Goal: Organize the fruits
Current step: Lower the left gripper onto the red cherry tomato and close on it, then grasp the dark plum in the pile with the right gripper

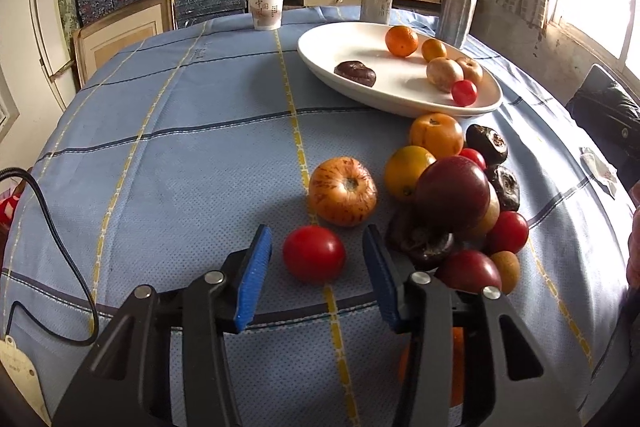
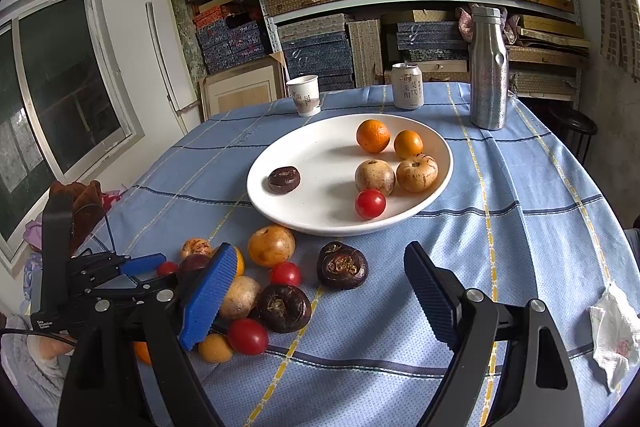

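Half the tablecloth [image 1: 160,155] bare, L side.

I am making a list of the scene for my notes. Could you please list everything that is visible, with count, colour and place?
Plate: one, white, middle of the table.
Fruits on plate: six; two orange, two tan, one red, one dark brown.
Loose fruits: a dozen or so; orange, red, dark brown, tan; on the cloth in front of the plate.
Tomato: one, red, between the left gripper's pads, untouched.
Paper cup, can, steel bottle: one each, far edge.
Tissue: one, white, right edge.
Tablecloth: one, blue checked.
Left gripper: open.
Right gripper: open, empty.
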Available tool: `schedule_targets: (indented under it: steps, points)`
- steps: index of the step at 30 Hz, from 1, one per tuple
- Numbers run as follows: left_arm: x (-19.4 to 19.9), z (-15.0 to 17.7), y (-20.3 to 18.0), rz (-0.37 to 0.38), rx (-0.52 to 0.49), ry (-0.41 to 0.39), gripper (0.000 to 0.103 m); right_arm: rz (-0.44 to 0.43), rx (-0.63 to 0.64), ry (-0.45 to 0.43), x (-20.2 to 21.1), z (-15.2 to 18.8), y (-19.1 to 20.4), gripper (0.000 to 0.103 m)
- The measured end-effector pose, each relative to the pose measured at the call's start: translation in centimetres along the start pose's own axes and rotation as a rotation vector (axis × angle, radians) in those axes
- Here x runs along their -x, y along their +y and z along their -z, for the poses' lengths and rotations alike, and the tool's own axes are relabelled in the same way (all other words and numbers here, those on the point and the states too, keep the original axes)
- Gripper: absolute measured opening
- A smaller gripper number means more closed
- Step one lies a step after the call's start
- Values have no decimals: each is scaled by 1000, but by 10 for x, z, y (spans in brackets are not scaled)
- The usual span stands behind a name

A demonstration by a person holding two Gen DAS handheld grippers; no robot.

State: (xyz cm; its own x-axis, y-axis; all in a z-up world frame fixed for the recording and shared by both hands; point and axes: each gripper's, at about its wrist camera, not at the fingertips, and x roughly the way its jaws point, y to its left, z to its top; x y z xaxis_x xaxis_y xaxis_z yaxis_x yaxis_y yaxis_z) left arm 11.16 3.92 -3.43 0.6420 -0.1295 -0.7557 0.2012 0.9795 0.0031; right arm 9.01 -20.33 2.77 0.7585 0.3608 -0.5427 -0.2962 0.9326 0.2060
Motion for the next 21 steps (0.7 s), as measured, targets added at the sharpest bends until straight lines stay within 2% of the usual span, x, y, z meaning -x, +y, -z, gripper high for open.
schedule_targets:
  steps: [2,8,15,21]
  points:
    - [0,0,-2,1,-9,3,39,0,2,2,0,0,0,86]
    - [1,0,-1,3,-3,7,32,5,3,2,-1,1,0,86]
    - [12,1,10,-17,42,-35,31,-5,15,-4,-1,2,3,86]
    - [12,1,12,-24,47,-38,31,-83,89,12,-8,13,31,86]
